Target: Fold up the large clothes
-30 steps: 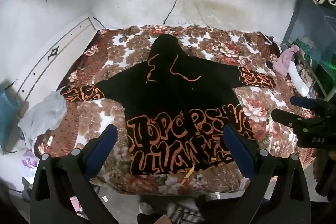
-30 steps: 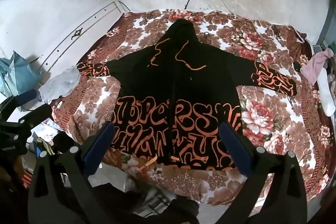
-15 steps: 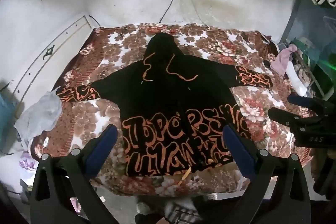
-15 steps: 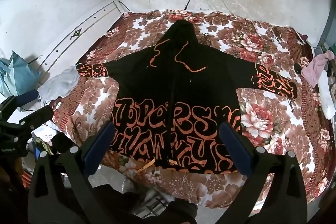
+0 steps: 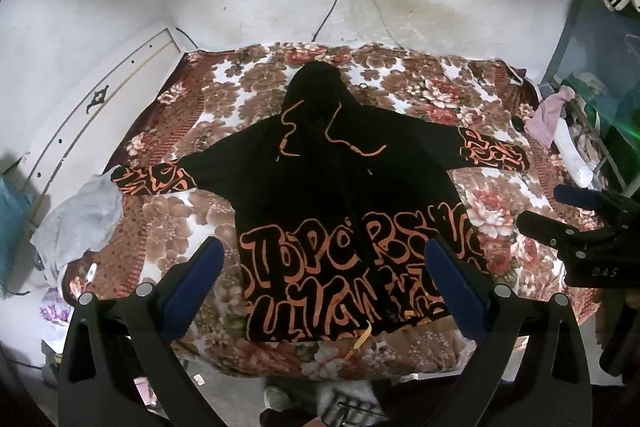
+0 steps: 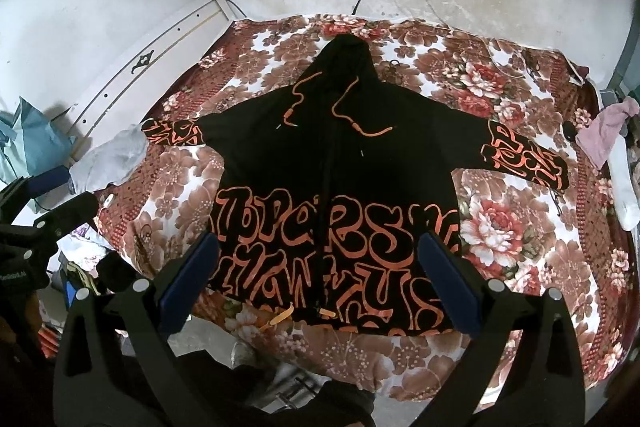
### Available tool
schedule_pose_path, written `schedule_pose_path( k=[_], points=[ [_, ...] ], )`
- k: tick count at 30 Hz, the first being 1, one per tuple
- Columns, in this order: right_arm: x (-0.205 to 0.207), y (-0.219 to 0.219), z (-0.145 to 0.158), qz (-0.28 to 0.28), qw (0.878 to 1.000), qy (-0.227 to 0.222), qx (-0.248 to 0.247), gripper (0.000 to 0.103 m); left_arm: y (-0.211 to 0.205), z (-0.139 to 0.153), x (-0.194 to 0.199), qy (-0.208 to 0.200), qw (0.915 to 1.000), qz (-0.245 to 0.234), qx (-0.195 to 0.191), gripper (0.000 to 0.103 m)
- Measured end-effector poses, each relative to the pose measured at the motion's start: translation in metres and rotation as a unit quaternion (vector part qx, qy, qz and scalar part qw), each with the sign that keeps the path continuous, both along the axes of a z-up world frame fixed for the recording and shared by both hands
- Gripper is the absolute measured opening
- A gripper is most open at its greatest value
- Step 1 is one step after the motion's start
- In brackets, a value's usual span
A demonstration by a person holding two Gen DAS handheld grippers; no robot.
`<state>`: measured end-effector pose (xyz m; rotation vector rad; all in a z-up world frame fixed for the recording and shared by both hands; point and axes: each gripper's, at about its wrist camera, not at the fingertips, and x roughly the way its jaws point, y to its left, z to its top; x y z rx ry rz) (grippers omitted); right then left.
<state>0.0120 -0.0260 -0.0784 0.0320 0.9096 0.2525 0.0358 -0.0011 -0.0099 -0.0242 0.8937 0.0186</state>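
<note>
White walls with stains stand behind a bed covered by a brown and red flowery blanket (image 5: 500, 211), which fills the middle of both views.

On that blanket lies a big black hooded jacket with orange squiggly letters (image 5: 340, 195). It is spread flat, front side up, in the middle of the frame. Its hood points to the top of the frame, its two sleeves stretch out to the left and right, and its bottom hem sits near the lower edge of the bed. Nothing is folded yet.

It looks soft and floppy, and a bit heavy because it is so big. It will sag and bunch if lifted by one spot. Good places to pinch, I think, are a sleeve end or a bottom corner of the hem.

Two orange hood strings (image 6: 352, 119) curl loose on the chest and could get tangled in a fold.

Both tools hang above the near edge of the bed. Its blue pads spread wide apart, the left gripper (image 5: 324, 275) holds nothing. Just as wide and just as empty is the right gripper (image 6: 318, 265).

At the left edge a crumpled grey cloth (image 5: 80, 219) lies partly on the blanket, and a pink cloth (image 6: 604, 131) sits at the right.
</note>
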Motion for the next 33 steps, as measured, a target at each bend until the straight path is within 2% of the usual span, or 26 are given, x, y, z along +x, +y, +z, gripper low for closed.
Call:
schedule_pose_path(
  k=[7, 16, 23, 29, 33],
  points=[
    [0.018, -0.002, -0.004, 0.012, 1.0, -0.003, -0.004, 0.098, -0.001, -0.004, 0.016, 0.019, 0.9996, 0.019, -0.002, 0.098],
    [0.016, -0.003, -0.003, 0.041, 0.999, -0.007, -0.015, 0.098, -0.011, 0.006, 0.021, 0.008, 0.9997, 0.024, 0.002, 0.098],
    [0.022, -0.007, -0.001, 0.039, 0.999, -0.004, -0.008, 0.098, -0.01, 0.01, 0.026, 0.008, 0.9994, 0.033, 0.008, 0.098],
    [0.026, -0.012, 0.001, 0.043, 0.999, -0.005, -0.005, 0.098, -0.016, 0.008, 0.034, 0.02, 0.998, 0.056, 0.022, 0.098],
    [0.038, -0.028, 0.0, 0.037, 0.999, -0.002, -0.008, 0.098, -0.016, 0.003, 0.042, 0.042, 0.9963, 0.066, 0.036, 0.098]
  ],
)
